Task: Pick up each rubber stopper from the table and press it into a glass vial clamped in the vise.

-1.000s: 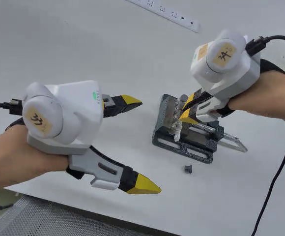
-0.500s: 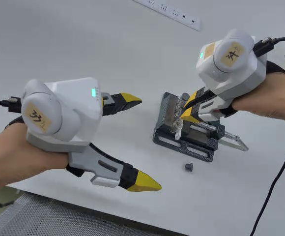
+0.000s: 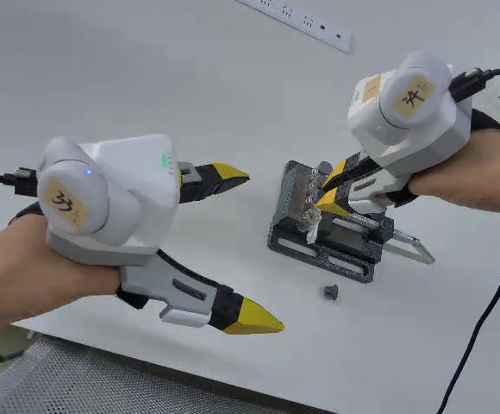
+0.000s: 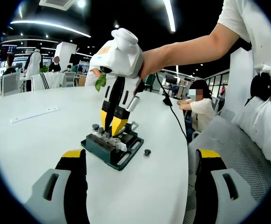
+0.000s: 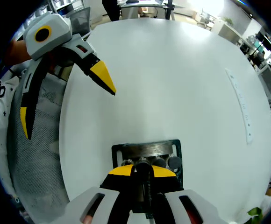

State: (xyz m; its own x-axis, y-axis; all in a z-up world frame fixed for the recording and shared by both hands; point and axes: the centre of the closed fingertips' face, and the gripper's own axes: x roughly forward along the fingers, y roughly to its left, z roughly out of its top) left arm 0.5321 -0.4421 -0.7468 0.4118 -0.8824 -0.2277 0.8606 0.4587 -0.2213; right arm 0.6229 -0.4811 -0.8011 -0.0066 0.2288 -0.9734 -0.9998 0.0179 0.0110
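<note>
White tabletop carries everything. Right gripper points tips-down over the vise. Its jaws are drawn narrow with something dark between them, and whether that is a stopper I cannot tell. The stance suits pushing straight down into a glass vial clamped in the row. Two neighbouring vials wear grey stoppers, so part of the job looks done. Left gripper hangs wide and empty over the table's near edge, probably parked clear of the work. One loose rubber stopper, small, dark grey and flanged, lies just beside the vise base.
</note>
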